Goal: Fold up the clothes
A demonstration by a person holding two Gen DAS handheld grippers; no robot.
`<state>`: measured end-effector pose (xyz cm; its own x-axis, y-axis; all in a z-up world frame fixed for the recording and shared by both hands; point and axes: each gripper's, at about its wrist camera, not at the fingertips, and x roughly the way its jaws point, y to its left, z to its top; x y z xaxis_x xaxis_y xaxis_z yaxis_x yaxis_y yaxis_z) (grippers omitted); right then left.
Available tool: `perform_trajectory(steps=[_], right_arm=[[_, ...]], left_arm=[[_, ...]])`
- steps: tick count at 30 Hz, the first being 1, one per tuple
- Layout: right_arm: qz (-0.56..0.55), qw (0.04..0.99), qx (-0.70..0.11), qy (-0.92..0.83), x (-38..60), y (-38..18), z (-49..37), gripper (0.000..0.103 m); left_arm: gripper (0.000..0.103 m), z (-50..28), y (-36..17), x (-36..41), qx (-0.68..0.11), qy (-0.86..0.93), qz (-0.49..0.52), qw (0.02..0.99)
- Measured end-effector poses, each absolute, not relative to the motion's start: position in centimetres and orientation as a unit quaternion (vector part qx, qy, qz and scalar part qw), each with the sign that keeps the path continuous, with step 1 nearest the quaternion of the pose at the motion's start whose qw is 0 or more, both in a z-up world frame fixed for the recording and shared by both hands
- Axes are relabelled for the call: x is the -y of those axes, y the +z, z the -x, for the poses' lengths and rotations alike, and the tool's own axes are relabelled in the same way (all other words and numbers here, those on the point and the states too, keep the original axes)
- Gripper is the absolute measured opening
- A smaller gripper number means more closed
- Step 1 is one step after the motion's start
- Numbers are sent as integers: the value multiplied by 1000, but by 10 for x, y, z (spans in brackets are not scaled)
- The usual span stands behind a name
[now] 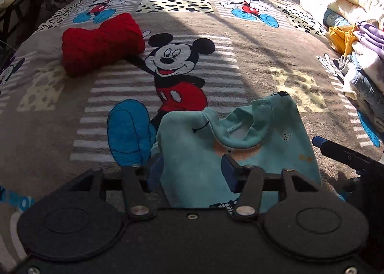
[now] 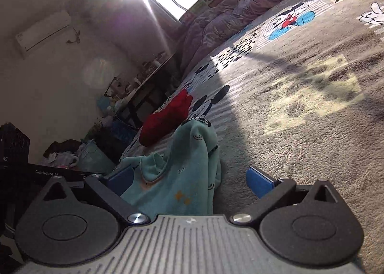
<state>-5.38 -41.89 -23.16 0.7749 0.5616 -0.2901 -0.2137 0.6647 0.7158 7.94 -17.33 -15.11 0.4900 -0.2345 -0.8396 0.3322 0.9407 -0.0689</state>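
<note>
On the plush blanket (image 1: 252, 58), a soft teal garment (image 1: 192, 154) lies bunched.

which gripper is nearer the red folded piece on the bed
Left. The left gripper sits over the teal shirt, with the red folded piece up the blanket on its left side. The right gripper is on the shirt's far side from it.

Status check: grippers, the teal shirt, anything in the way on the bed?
Left gripper open, teal shirt between its pads, not pinched. Right gripper open, shirt bunched in front. Red folded garment lies apart, clear.
</note>
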Motion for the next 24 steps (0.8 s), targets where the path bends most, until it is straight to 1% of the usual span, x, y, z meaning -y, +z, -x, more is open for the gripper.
perform_trajectory(steps=[2, 3, 4, 5, 7, 8, 9, 10, 11, 12, 14, 21, 24], right_arm=[[-343, 875, -258, 223, 417, -234, 51, 92], [-340, 875, -263, 223, 416, -236, 50, 88], [-337, 875, -266, 224, 414, -238, 49, 82], [-334, 874, -269, 228, 412, -239, 48, 76], [-328, 874, -271, 234, 408, -241, 48, 72], [-324, 874, -272, 240, 406, -241, 49, 67], [-320, 874, -272, 245, 404, -241, 50, 63], [-317, 873, -273, 250, 402, -241, 51, 58], [-314, 873, -274, 254, 400, -241, 52, 55], [-312, 873, -273, 255, 398, -241, 53, 54], [-314, 873, -269, 258, 399, -240, 55, 50], [-347, 858, -250, 286, 406, -236, 65, 50], [-371, 845, -243, 299, 412, -236, 75, 50]], left_arm=[[52, -86, -161, 172, -488, -166, -42, 856], [52, -89, -166, 172, -492, -167, -38, 853], [49, -91, -170, 172, -497, -169, -35, 851], [33, -94, -174, 171, -501, -170, -32, 848], [20, -95, -175, 176, -493, -178, -39, 850], [11, -94, -173, 179, -487, -183, -45, 853], [10, -92, -170, 182, -481, -189, -49, 855], [10, -89, -166, 186, -473, -199, -55, 856], [10, -85, -161, 190, -465, -211, -61, 858], [9, -81, -157, 194, -457, -222, -65, 859], [9, -72, -148, 199, -441, -245, -73, 860], [9, -25, -115, 206, -358, -350, -124, 857], [8, 0, -111, 203, -336, -397, -148, 841]])
